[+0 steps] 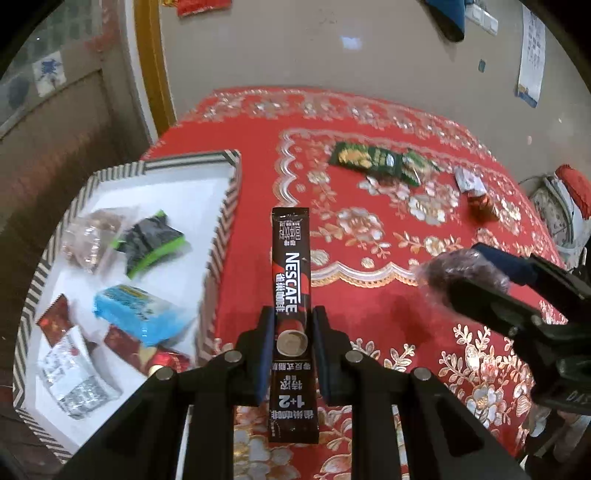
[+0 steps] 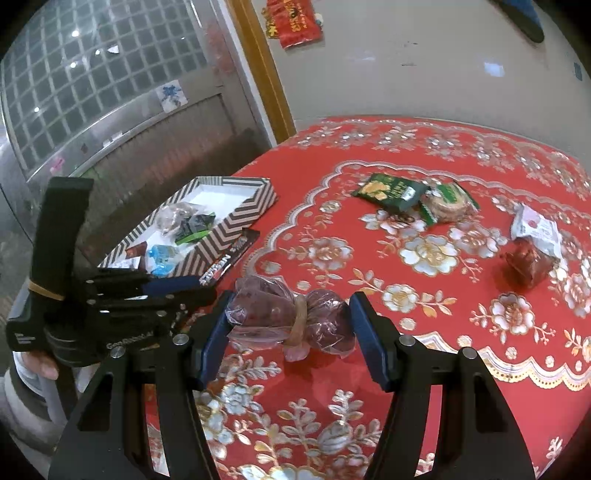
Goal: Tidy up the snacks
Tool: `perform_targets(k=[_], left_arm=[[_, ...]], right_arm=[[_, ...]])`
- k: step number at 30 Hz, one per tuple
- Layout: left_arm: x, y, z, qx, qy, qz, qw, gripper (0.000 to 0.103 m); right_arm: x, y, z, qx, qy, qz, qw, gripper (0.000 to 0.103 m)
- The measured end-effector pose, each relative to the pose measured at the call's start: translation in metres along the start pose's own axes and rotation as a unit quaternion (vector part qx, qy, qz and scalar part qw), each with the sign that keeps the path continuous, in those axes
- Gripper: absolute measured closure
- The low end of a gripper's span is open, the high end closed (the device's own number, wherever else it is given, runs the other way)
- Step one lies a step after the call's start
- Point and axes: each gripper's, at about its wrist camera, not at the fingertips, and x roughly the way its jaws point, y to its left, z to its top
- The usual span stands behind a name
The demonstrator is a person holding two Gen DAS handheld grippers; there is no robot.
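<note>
Two grips: left gripper [image 1: 291,328] pinches the Nescafé stick [image 1: 291,280], long axis pointing forward, just right of the chevron box [image 1: 225,218]; right gripper [image 2: 288,325], farther off, clasps a plastic-wrapped snack [image 2: 288,317].

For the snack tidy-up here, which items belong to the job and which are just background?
Job:
- Nescafe stick in left gripper
- plastic-wrapped snack in right gripper
- striped box
- green packets on the red cloth

Background:
- wall calendar
- red wall hanging
</note>
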Motion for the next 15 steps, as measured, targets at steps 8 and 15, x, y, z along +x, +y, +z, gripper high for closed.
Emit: perform_targets(k=[8,15], left_arm=[[-0.017,0.019,-0.001,-0.018,-0.026,0.011,0.9995,0.081],[-0.03,0.04,0.0,-0.036,-0.041,0.014,0.9984,0.081]], right_arm=[[0.008,0.026,0.01,-0.023,0.002,0.009,1.0,0.04],[0.017,0.048,0.017,-0.045,0.006,0.019,0.999,0.04]])
